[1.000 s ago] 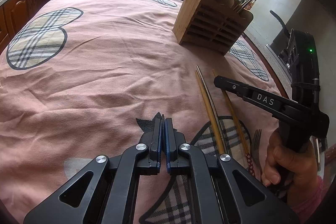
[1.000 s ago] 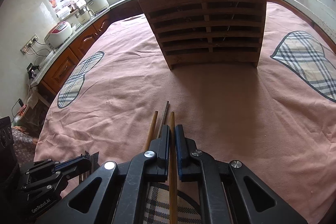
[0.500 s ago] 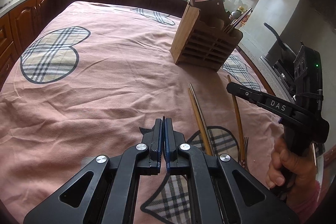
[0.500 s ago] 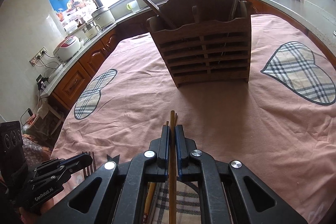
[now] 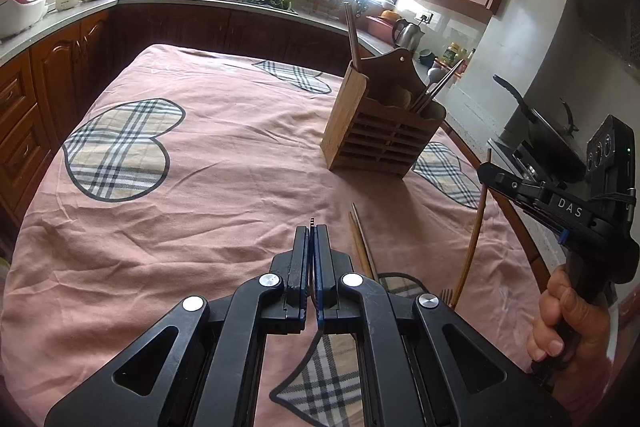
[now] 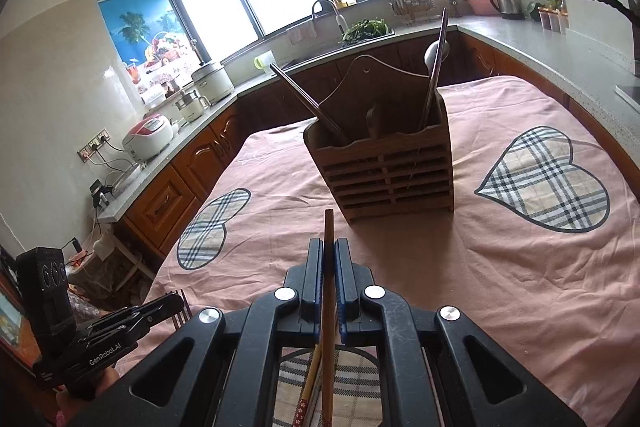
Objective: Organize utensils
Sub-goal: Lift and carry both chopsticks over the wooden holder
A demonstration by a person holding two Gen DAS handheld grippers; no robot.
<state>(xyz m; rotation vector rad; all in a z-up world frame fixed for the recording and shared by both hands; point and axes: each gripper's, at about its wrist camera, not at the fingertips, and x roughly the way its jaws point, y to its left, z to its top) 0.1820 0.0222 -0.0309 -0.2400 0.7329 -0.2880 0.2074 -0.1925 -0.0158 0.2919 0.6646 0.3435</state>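
Between the blue pads of the right tool (image 6: 329, 255) a single wooden chopstick (image 6: 329, 267) is clamped, its tip poking out just past the fingertips and its shaft running back under the tool body; in the left wrist view the same chopstick (image 5: 476, 223) hangs tilted, lifted off the cloth at its upper end, gripped by the right tool (image 5: 486, 175). Straight ahead of that tip, near but apart from it, stands the slatted wooden utensil holder (image 6: 384, 171) on the desk (image 6: 520, 287), which is covered by a pink cloth with plaid hearts. The holder already carries dark chopsticks (image 6: 308, 99) leaning out to its left side and a spoon (image 6: 434, 55) with other long handles on its right side. Two more chopsticks (image 5: 362, 243) lie side by side on the cloth, just right of the left tool (image 5: 311, 231) and between it and the holder (image 5: 380, 135). A fork (image 5: 446, 294) lies on the cloth near the lower end of the lifted chopstick; its tines also peek out by the left tool (image 6: 168, 301) in the right wrist view. The left tool is clenched shut; a thin dark sliver shows at its tips and I cannot tell what it is. It hovers above the cloth, well apart from the holder
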